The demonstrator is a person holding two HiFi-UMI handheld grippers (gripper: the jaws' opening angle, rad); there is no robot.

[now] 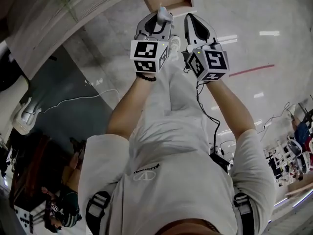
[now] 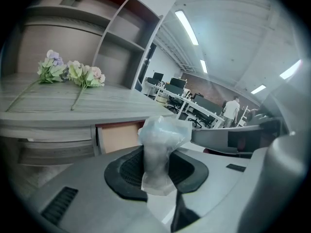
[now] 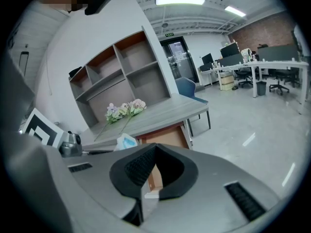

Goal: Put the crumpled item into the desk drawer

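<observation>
Crumpled item point(image 2: 160, 144), a pale wad of thin translucent film, sits pinched between the jaws of the left gripper point(image 1: 163, 15), with its puffed top bulging out past the pads and a loose flap hanging below them. It is up in the air, short of the desk and well apart from the drawer point(image 2: 119, 136), which stands open under the edge of the tabletop point(image 2: 97, 103). The right gripper point(image 3: 154, 171) is just beside the left one, its jaws only narrowly apart with nothing between them, the drawer showing through the gap. The likeliest trouble is the grip itself: only a narrow waist of film is caught, so a knock or a quick swing could let the wad slide out and fall to the floor. Released too high or too near the front, so light a piece might spring open, snag on the drawer's rim or the tabletop's edge, and end up outside. With the two grippers this close together, the empty one could also bump the loaded one. How far the drawer is pulled out is hard to judge through the curved lenses, so the room inside may be tighter than it looks. By count: one crumpled item, one open drawer, two grippers, one tabletop, and one small bunch of flowers point(image 2: 73, 73) lying on it, seemingly two stems.
</observation>
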